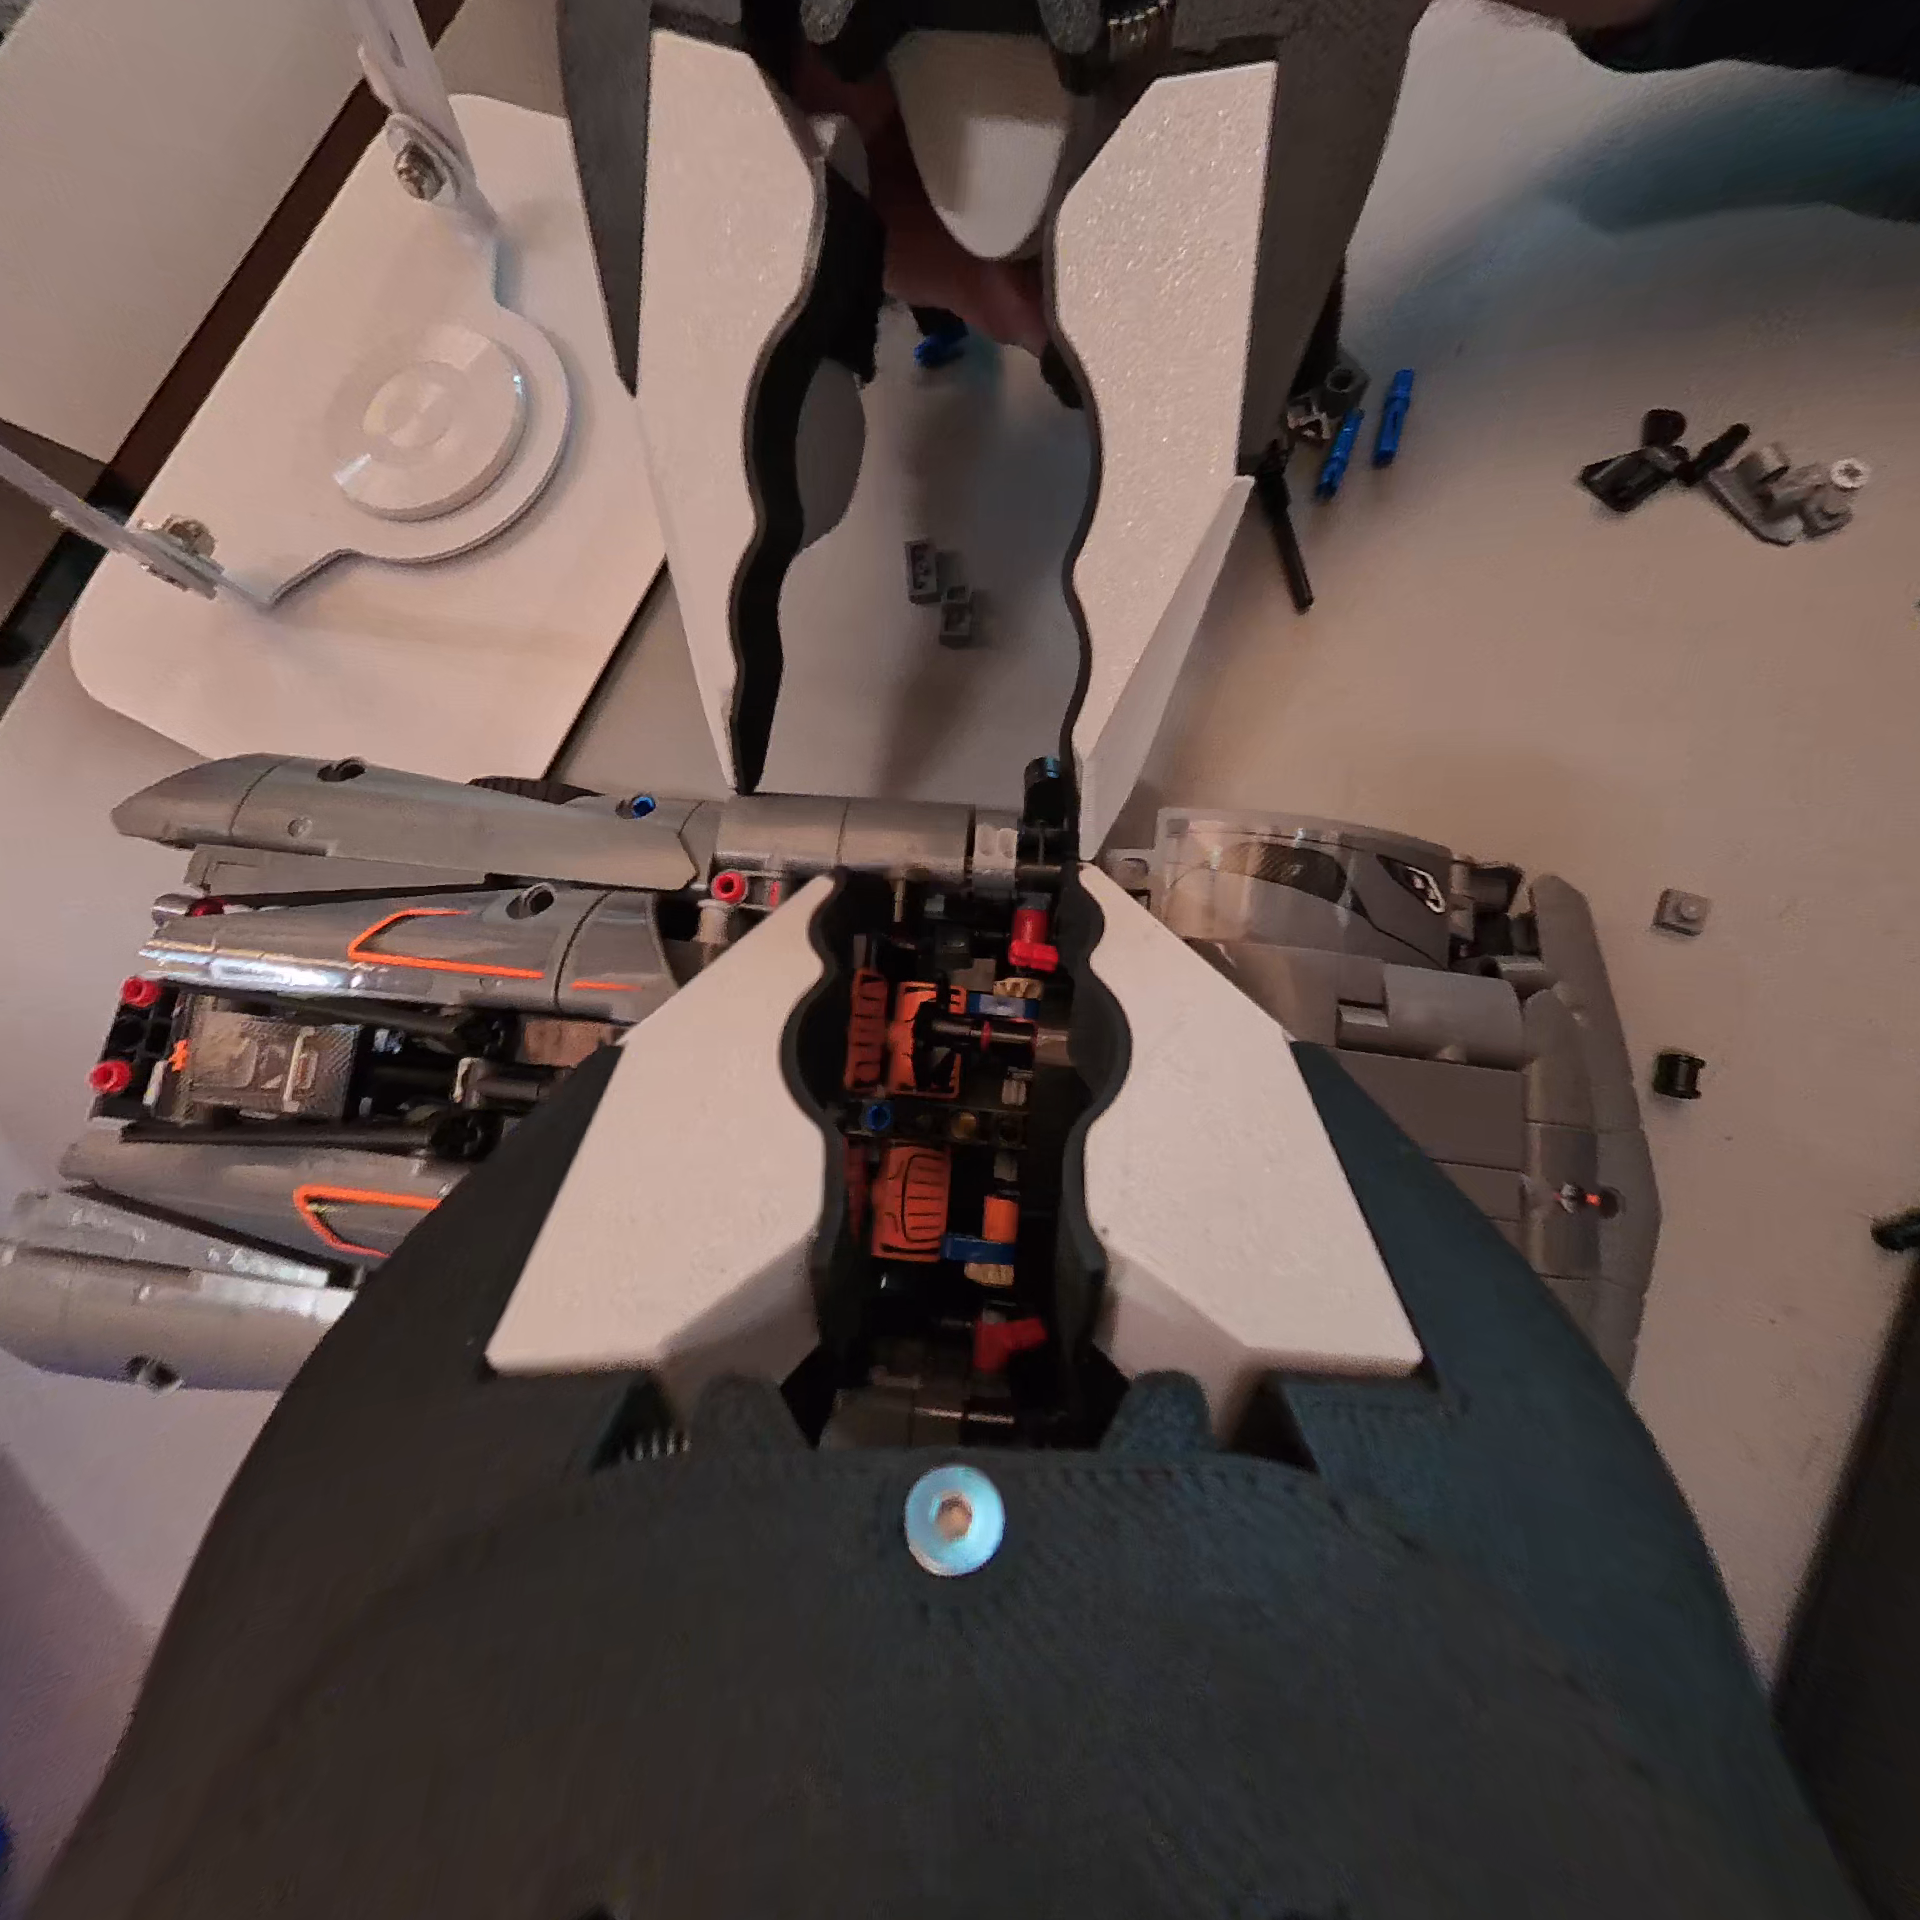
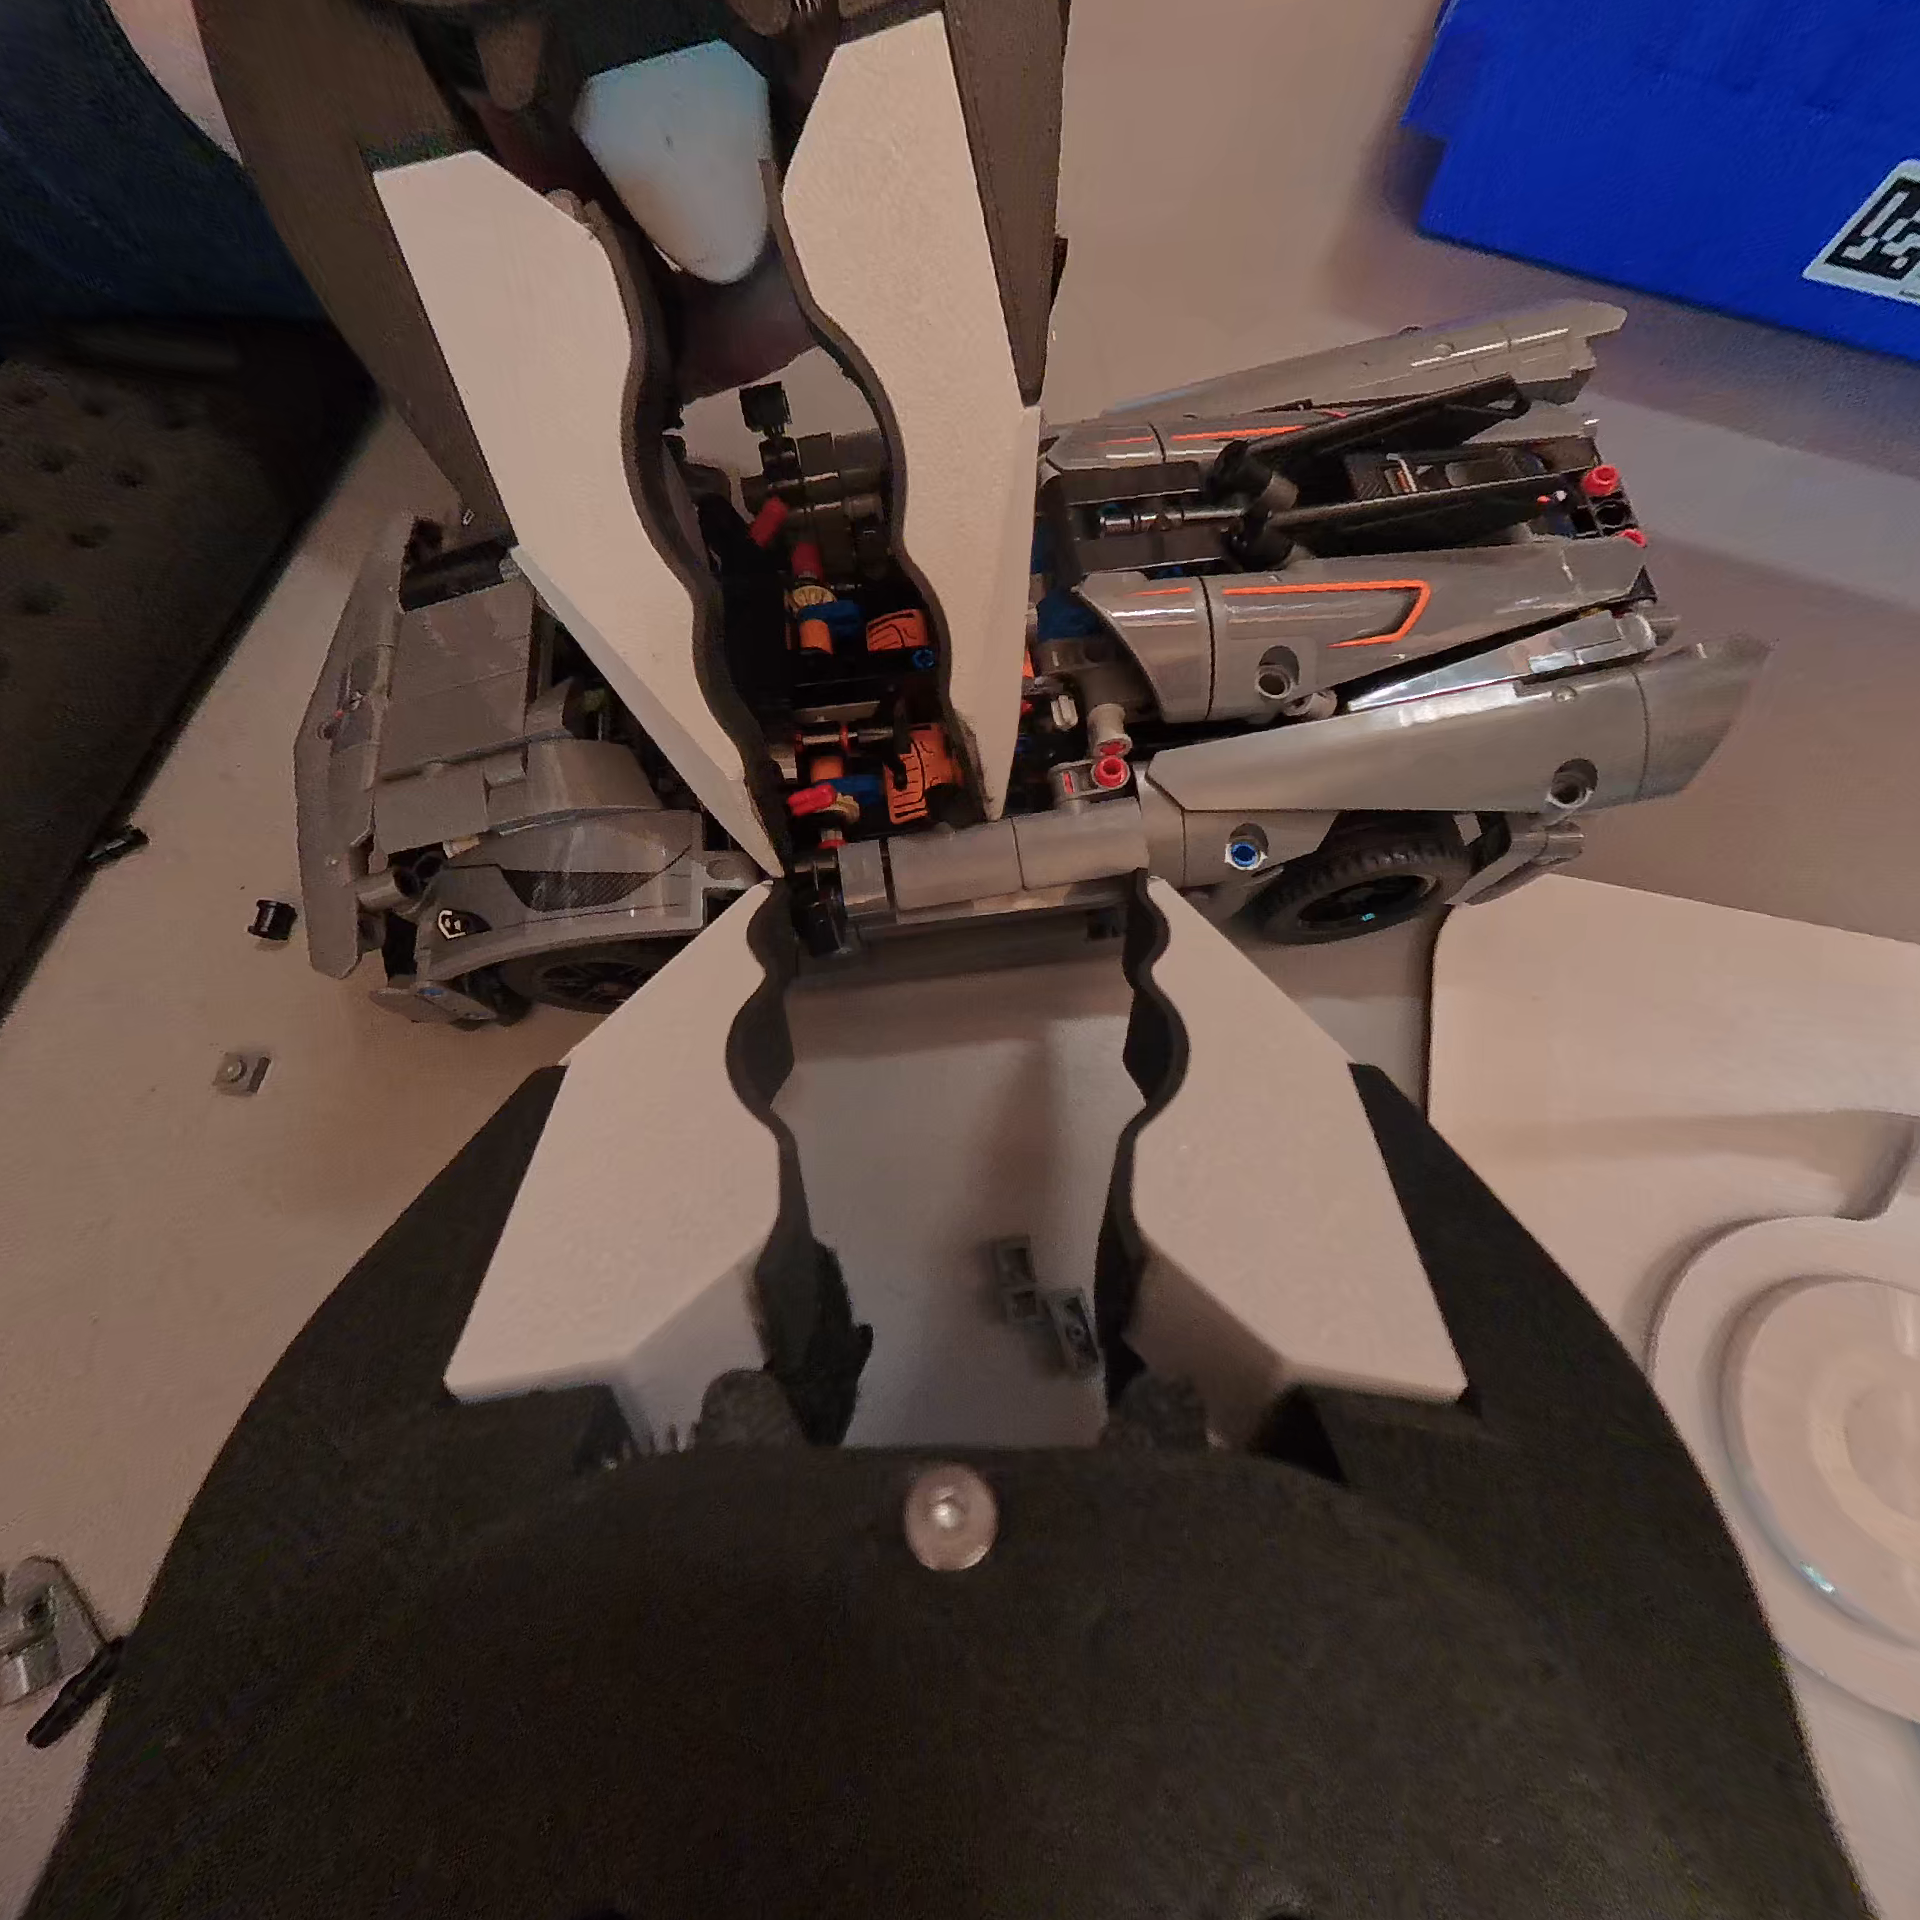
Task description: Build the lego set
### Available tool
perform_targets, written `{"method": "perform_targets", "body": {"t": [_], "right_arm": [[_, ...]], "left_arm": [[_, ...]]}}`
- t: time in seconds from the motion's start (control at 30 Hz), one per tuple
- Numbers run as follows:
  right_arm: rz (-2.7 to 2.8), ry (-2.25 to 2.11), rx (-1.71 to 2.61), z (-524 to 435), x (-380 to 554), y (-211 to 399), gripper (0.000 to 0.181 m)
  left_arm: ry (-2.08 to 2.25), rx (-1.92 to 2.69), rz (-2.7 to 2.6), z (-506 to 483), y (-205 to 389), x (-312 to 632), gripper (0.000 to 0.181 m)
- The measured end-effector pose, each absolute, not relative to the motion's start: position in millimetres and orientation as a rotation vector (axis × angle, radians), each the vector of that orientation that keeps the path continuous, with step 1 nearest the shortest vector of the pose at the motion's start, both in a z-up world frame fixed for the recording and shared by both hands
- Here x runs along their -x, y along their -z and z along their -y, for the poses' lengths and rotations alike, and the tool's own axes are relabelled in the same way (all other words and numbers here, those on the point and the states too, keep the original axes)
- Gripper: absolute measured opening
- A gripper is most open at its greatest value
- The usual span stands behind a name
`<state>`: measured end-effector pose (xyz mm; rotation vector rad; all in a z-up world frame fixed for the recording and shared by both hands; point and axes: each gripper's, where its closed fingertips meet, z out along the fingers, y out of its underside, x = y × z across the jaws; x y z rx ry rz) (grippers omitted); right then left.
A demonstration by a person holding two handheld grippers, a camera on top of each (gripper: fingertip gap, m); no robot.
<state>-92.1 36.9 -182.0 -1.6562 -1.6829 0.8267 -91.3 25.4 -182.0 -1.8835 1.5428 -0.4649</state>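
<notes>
A grey Lego car point(image 1: 416, 821) with orange stripes lies across the white table, its cockpit open, showing orange seats point(image 1: 914, 1195). My left gripper point(image 1: 956, 883) is open above the cockpit, its fingertips over the far door sill. My right gripper point(image 2: 956, 899) is open on the opposite side, its tips at the car's point(image 2: 1351, 748) near sill. The two face each other: the right gripper shows at the top of the left wrist view point(image 1: 912, 784), the left gripper at the top of the right wrist view point(image 2: 883, 836). A black pin point(image 1: 1044, 790) stands on the sill beside one right finger. Neither gripper holds anything.
Loose parts lie around: small grey pieces point(image 1: 940, 592), blue pins point(image 1: 1361, 426), black and grey parts point(image 1: 1714, 478), a grey plate point(image 1: 1683, 914), a black bush point(image 1: 1678, 1075). A white stand base with a lens point(image 1: 436, 436) is beside the car. A blue bin point(image 2: 1683, 156) stands behind. Both grippers' tips are close together, under 4 cm apart. Both grippers' tips are roughly 12 cm from the black bush point(image 1: 1678, 1075). My right wrist view point(image 2: 272, 912) looks at it from another angle.
</notes>
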Motion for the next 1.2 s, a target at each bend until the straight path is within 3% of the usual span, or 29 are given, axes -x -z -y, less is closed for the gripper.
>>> {"method": "perform_targets", "body": {"t": [1.2], "right_arm": [[1.691,-0.819,1.667,-34.7,92.4,186.4,0.054]], "left_arm": [[0.45,1.922,-1.556,-25.7,185.1,90.1,0.029]]}}
